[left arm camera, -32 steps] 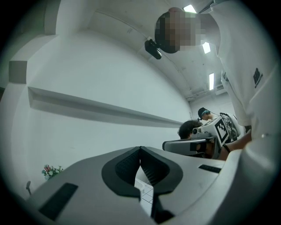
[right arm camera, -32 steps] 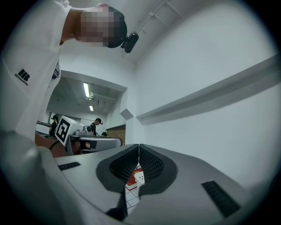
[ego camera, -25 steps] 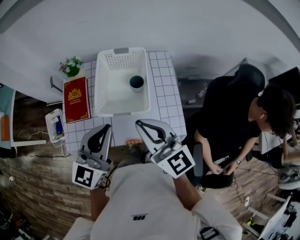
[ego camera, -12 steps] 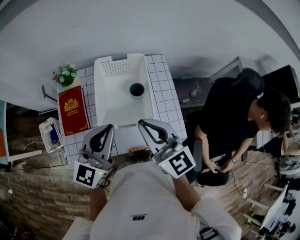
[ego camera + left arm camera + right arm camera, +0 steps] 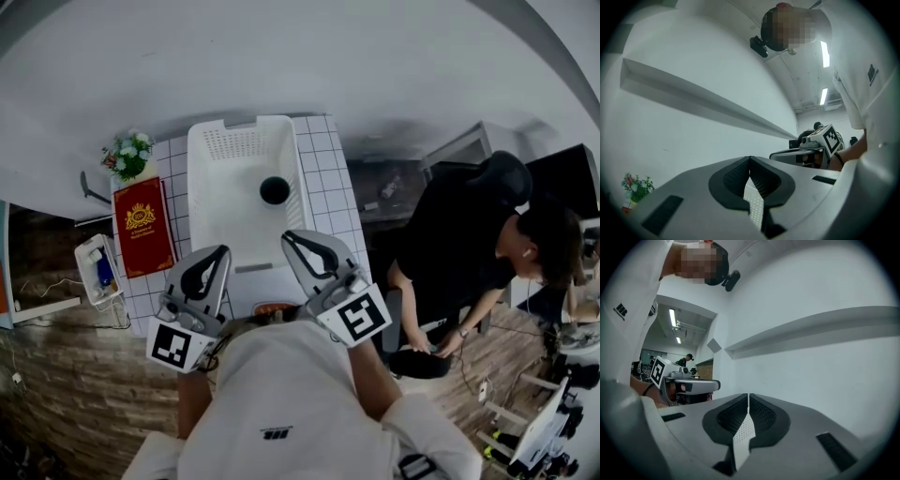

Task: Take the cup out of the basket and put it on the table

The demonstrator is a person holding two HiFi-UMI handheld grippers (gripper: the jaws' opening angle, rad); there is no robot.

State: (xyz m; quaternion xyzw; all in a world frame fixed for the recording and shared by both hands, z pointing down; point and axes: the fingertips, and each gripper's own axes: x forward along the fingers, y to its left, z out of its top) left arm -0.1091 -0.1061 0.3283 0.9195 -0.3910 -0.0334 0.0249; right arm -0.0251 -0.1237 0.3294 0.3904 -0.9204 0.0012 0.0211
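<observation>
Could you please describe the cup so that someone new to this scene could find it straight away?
Find the white tiled table, and on it the large white plastic basket. The cup sits inside, near the basket's right wall. It is the only thing in the basket, small, round and dark against the white plastic.

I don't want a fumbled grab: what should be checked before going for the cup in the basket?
1. Cup upright in basket: ok.
2. Right gripper open: not ok, shut and empty.
3. Left gripper open: not ok, shut and empty.
4. A gripper at the cup: not ok, both at the basket's near end.
5. Bare tiled table beside the basket: ok.
6. Cup empty: cannot tell.
</observation>
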